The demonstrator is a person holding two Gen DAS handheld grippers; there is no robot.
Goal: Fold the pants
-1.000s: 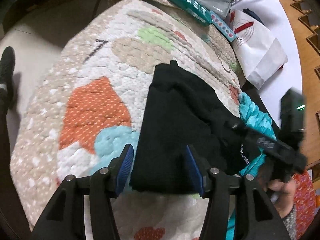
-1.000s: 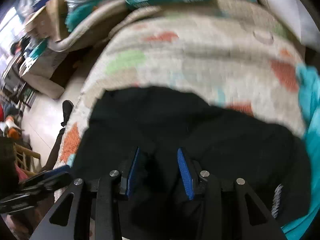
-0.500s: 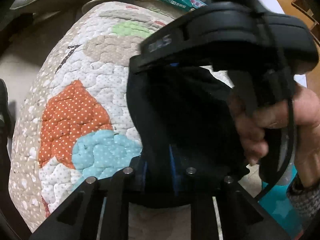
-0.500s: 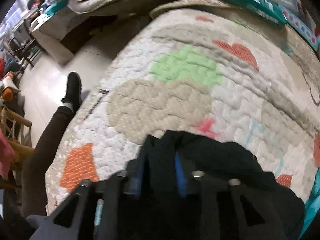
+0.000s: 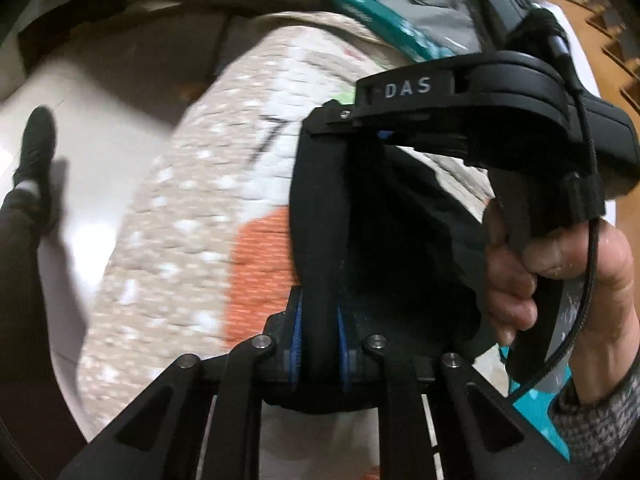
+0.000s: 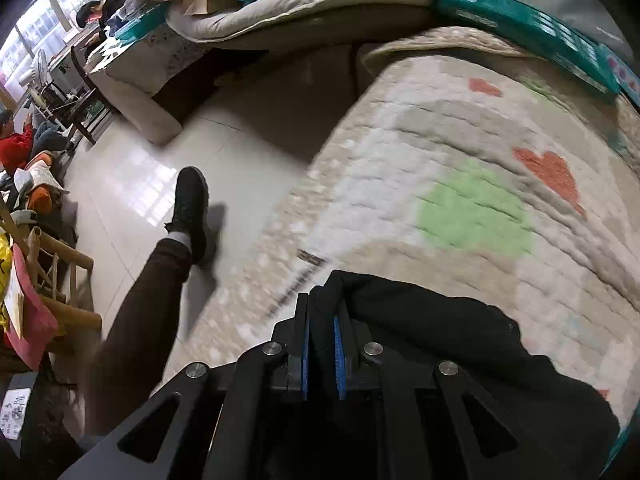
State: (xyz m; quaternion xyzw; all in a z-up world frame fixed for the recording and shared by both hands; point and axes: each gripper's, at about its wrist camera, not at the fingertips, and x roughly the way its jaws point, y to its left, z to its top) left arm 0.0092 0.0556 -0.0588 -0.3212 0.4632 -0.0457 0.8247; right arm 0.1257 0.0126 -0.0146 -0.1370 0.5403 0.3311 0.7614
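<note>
The black pants (image 5: 384, 240) hang lifted above a quilted patchwork cover (image 5: 180, 240). My left gripper (image 5: 319, 344) is shut on one edge of the pants. My right gripper (image 6: 322, 354) is shut on another edge of the pants (image 6: 420, 320). In the left wrist view the right gripper (image 5: 382, 135) shows from the side, held by a hand (image 5: 560, 264), with the black fabric stretched between the two grippers. The rest of the pants trails down to the right in the right wrist view.
The quilt (image 6: 480, 200) has orange, green and beige patches. A teal box (image 6: 520, 20) lies at its far edge. A leg with a black shoe (image 6: 192, 208) stands on the tiled floor to the left. Cushions (image 6: 300, 4) and furniture lie further back.
Both grippers closed on the pants and lifted them off the quilt. They have moved left toward the quilt's edge, and the right gripper now sits close in front of the left.
</note>
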